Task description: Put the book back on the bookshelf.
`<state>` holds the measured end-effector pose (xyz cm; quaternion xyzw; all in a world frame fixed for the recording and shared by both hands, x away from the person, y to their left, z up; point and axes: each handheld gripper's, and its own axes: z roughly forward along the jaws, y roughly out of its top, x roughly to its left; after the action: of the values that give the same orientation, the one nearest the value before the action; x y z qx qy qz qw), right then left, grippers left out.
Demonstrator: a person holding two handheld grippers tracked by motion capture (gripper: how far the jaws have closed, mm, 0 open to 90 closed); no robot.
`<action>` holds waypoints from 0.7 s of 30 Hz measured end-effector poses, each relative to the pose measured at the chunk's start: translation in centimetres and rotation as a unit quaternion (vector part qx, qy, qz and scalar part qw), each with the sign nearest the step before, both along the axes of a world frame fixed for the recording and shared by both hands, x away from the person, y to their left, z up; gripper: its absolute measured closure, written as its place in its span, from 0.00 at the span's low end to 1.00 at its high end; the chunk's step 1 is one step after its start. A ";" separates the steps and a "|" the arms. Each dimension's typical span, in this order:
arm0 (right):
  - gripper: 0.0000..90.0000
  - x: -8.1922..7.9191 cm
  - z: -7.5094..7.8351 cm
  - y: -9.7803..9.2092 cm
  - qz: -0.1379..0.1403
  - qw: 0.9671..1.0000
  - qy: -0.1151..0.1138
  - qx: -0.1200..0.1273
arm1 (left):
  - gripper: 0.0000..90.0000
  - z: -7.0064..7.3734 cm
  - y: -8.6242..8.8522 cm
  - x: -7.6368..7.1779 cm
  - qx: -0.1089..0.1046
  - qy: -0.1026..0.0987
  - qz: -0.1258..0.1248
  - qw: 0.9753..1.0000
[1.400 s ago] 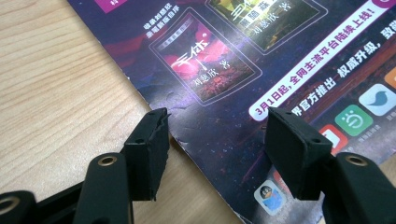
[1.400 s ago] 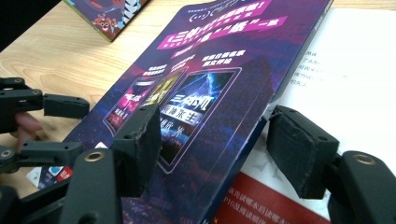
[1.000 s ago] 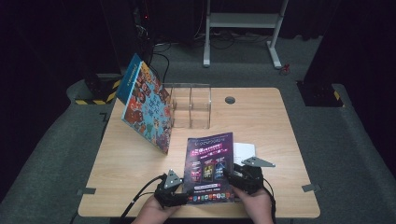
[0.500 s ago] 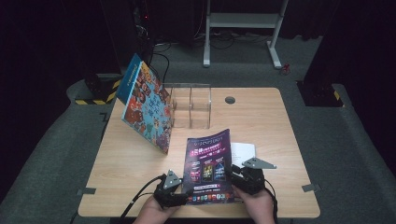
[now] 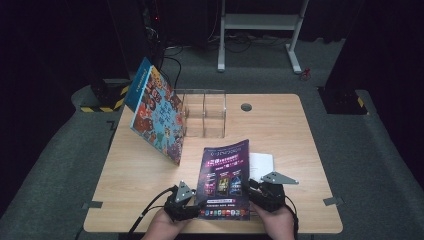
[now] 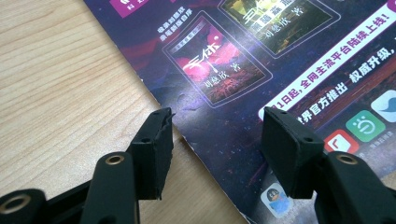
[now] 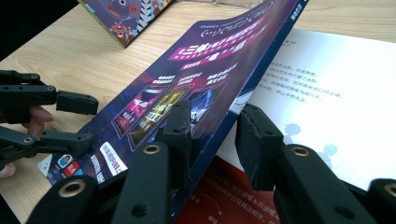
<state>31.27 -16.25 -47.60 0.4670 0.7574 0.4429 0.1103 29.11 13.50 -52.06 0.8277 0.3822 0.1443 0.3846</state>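
A book with a purple cover [image 5: 225, 175] lies at the table's front middle. In the right gripper view the cover [image 7: 196, 60] is lifted off a white printed page [image 7: 317, 93], and its free edge runs between the jaws of my right gripper [image 7: 217, 133], which stand apart around it. My right gripper [image 5: 255, 192] sits at the book's right side. My left gripper [image 5: 192, 207] rests at the book's lower left. Its jaws are open [image 6: 215, 135], one over the bare wood and one over the cover [image 6: 280, 56]. The left gripper [image 7: 88, 122] also appears in the right gripper view.
A colourful picture book [image 5: 155, 117] leans tilted against a clear plastic divider box [image 5: 205, 112] at the back left of the wooden table [image 5: 290, 130]. A round cable hole [image 5: 245, 106] lies behind the box. Dark floor surrounds the table.
The cover's right edge has risen a little off the page with my right gripper. The left gripper has stayed in place.
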 end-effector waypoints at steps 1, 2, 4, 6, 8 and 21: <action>0.74 0.0 0.0 0.0 0.000 1.000 0.000 0.000 | 0.49 0.0 0.0 0.0 0.000 0.000 0.000 1.000; 0.74 -0.1 0.0 0.0 0.000 1.000 0.000 0.001 | 0.49 0.0 0.0 0.1 0.007 -0.009 0.007 1.000; 0.74 -0.1 -0.1 -0.1 0.001 1.000 -0.002 0.001 | 0.49 0.0 0.0 0.2 0.009 -0.013 0.012 1.000; 0.73 -0.4 -0.1 -0.1 0.000 1.000 -0.002 0.001 | 0.49 0.0 0.3 0.7 0.006 -0.008 0.017 1.000; 0.73 -0.6 -0.1 -0.1 -0.001 1.000 -0.001 0.002 | 0.49 0.0 0.4 0.8 0.002 -0.004 0.017 1.000; 0.72 -2.1 -0.2 -0.2 -0.005 1.000 -0.001 0.007 | 0.49 0.1 0.5 1.8 0.007 -0.004 0.024 1.000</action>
<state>29.22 -16.41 -47.83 0.4714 0.7517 0.4479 0.1099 30.91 14.00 -51.97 0.8205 0.3994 0.1599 0.3764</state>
